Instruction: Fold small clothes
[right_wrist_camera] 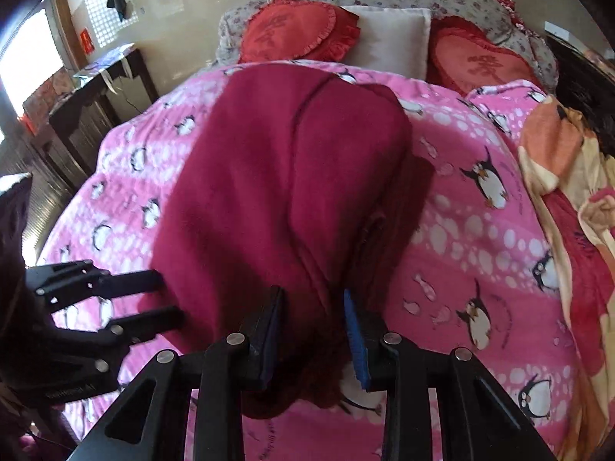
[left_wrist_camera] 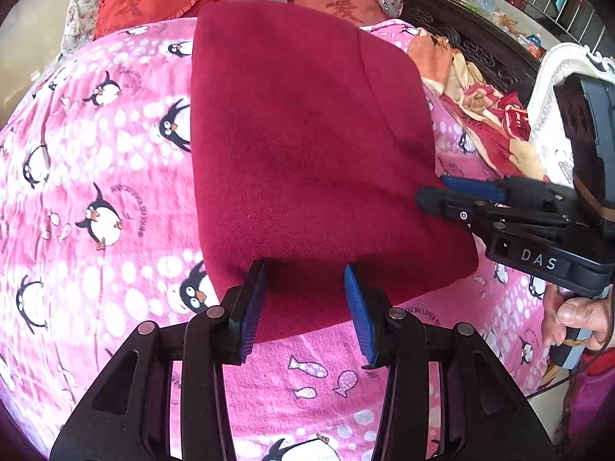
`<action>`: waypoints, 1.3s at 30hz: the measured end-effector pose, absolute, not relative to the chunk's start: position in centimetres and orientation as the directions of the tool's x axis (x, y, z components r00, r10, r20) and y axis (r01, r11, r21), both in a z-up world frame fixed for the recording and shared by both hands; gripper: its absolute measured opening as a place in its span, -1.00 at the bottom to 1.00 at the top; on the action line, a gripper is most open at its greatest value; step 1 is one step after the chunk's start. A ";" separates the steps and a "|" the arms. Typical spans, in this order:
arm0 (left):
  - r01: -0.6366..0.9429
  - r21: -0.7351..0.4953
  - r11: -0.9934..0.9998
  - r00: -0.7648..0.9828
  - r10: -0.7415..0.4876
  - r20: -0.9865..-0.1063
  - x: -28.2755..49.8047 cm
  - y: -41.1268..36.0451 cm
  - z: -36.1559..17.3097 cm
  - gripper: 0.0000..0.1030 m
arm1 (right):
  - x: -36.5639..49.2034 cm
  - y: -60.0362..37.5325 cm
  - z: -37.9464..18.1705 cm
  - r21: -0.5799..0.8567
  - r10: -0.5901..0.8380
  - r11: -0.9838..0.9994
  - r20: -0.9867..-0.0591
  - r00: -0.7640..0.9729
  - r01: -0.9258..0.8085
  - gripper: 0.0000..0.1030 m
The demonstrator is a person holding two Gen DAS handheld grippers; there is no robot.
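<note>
Left gripper point(left_wrist_camera: 305, 307) hovers at the near hem of the dark red garment point(left_wrist_camera: 307, 146), its ribbed blue pads point(left_wrist_camera: 251, 307) standing apart with the fleecy cloth between them but not pinched. That garment, a soft napped piece folded into a rounded, roughly rectangular slab, lies flat on the pink penguin blanket point(left_wrist_camera: 96, 192) that covers the bed, its far end reaching toward the pillows. To the garment's right edge the right gripper point(left_wrist_camera: 438, 190) comes in sideways, black plastic fingers with a blue pad, held by a hand point(left_wrist_camera: 576, 319) on its handle. In the right wrist view its own pads point(right_wrist_camera: 355, 342) are parted around a bunched, hanging fold of the same red fleece; whether they press on it I cannot tell. Beyond the garment sit two heart-shaped red cushions point(right_wrist_camera: 296, 30) with frilled edges, a plain white pillow point(right_wrist_camera: 392, 34) between them. Right of the garment a crumpled orange and red blanket point(right_wrist_camera: 569, 176) lies heaped.
</note>
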State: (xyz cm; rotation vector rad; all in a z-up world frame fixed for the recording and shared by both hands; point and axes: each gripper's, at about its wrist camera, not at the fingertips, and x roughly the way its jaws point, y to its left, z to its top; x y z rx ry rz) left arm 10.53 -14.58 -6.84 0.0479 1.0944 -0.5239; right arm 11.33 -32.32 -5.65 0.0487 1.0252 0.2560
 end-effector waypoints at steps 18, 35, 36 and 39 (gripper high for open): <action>0.422 -0.176 0.889 0.436 -0.369 -0.821 11.9 -17.1 -5.4 -0.20 | 19.4 -35.4 -1.9 0.331 0.261 0.943 -0.763 0.592 0.011 -0.45; 0.414 -0.156 0.897 0.439 -0.346 -0.829 12.0 -18.7 -6.2 -0.07 | 18.9 -35.8 -0.8 0.294 0.224 0.956 -0.738 0.637 0.004 -0.74; 0.410 -0.162 0.898 0.438 -0.350 -0.828 11.9 -18.5 -6.0 -0.07 | 18.1 -35.4 -0.3 0.296 0.237 0.955 -0.731 0.640 -0.015 -0.73; 0.388 -0.178 0.904 0.440 -0.351 -0.826 11.7 -17.8 -5.6 -0.07 | 15.7 -34.0 0.2 0.287 0.255 0.956 -0.731 0.633 -0.053 -0.64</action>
